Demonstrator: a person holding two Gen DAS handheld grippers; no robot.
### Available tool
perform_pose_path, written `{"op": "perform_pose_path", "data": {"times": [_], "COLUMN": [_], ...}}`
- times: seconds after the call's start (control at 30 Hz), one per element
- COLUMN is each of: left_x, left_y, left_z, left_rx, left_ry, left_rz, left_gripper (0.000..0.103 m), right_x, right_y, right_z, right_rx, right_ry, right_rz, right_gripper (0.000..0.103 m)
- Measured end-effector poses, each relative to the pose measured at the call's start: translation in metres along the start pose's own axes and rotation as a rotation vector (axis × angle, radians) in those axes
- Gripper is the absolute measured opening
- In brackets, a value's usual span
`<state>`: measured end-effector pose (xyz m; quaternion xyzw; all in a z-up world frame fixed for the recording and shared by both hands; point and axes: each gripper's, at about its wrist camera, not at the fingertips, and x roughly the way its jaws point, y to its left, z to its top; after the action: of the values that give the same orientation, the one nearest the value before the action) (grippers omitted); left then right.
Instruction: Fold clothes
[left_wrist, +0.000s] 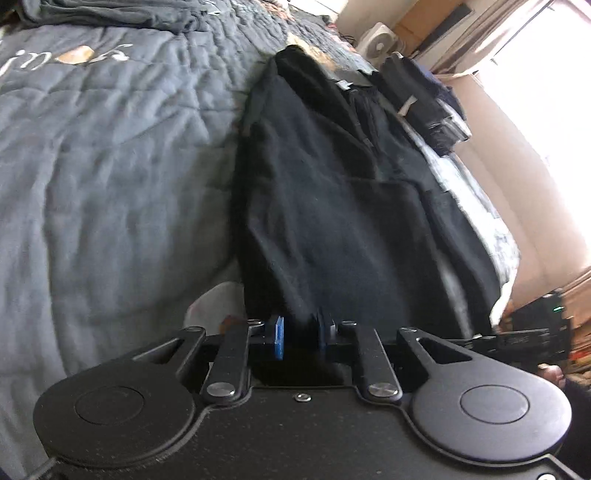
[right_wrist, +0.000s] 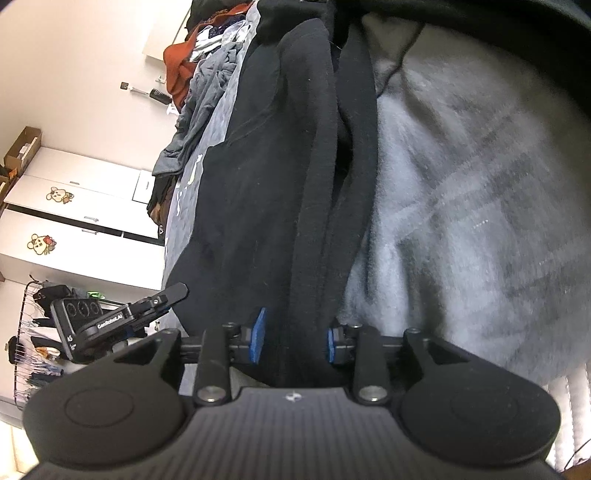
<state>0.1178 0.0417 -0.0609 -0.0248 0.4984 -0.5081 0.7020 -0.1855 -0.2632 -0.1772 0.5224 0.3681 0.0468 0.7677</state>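
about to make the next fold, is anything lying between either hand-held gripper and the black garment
Nothing visible does. The left hand-held gripper and the right hand-held gripper each already have the black garment between their blue pads, with no other item in between.

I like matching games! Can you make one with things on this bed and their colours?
Things:
1. soft fleece garment
2. quilted bed cover
3. tool pads
4. crumpled cloth in the far clothes pile

Colours:
A. blue
B. rust orange
C. black
D. grey

Pairs: 1-C, 2-D, 3-A, 4-B
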Motion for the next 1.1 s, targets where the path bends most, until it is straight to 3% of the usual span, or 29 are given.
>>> {"op": "perform_pose_path", "data": {"times": [0.17,0.3,0.37,0.43,0.57,0.77,0.83,0.87,0.9,0.97,1.1], "left_x": [-0.039,-0.044,-0.045,-0.044,-0.03,0.007,0.017,0.018,0.015,0.011,-0.001], "left_y": [-0.029,-0.025,-0.021,-0.015,0.011,0.024,0.024,0.022,0.019,0.013,0.002], "left_z": [0.034,0.025,0.018,0.008,-0.022,-0.041,-0.045,-0.047,-0.049,-0.054,-0.064], "left_rx": [0.032,0.051,0.059,0.058,-0.039,-0.175,-0.217,-0.228,-0.233,-0.242,-0.249], "left_ry": [-0.085,-0.072,-0.062,-0.054,-0.067,-0.052,-0.085,-0.104,-0.118,-0.147,-0.198], "left_rz": [-0.06,0.02,0.064,0.099,0.098,0.067,0.071,0.077,0.08,0.085,0.087], "left_gripper": [0.012,0.019,0.049,0.064,0.064,0.064,0.059,0.024,0.016,0.015,0.015], "right_x": [-0.004,-0.003,-0.003,-0.004,-0.005,-0.004,-0.001,0.0,0.0,0.001,-0.003], "right_y": [0.007,0.006,0.003,0.001,-0.001,0.001,0.002,0.002,0.003,0.004,0.01], "right_z": [0.001,0.001,0.0,-0.001,-0.002,-0.005,-0.005,-0.005,-0.005,-0.005,-0.008], "right_rx": [-0.004,0.001,0.004,0.004,-0.016,-0.037,-0.039,-0.037,-0.031,-0.02,-0.005], "right_ry": [0.0,0.004,0.005,0.004,0.005,0.004,0.006,0.01,0.014,0.023,0.028], "right_rz": [0.028,0.021,0.011,-0.001,-0.015,-0.036,-0.044,-0.052,-0.062,-0.081,-0.082], "right_gripper": [0.031,0.031,0.031,0.031,0.031,0.031,0.031,0.03,0.029,0.008,0.008]}}
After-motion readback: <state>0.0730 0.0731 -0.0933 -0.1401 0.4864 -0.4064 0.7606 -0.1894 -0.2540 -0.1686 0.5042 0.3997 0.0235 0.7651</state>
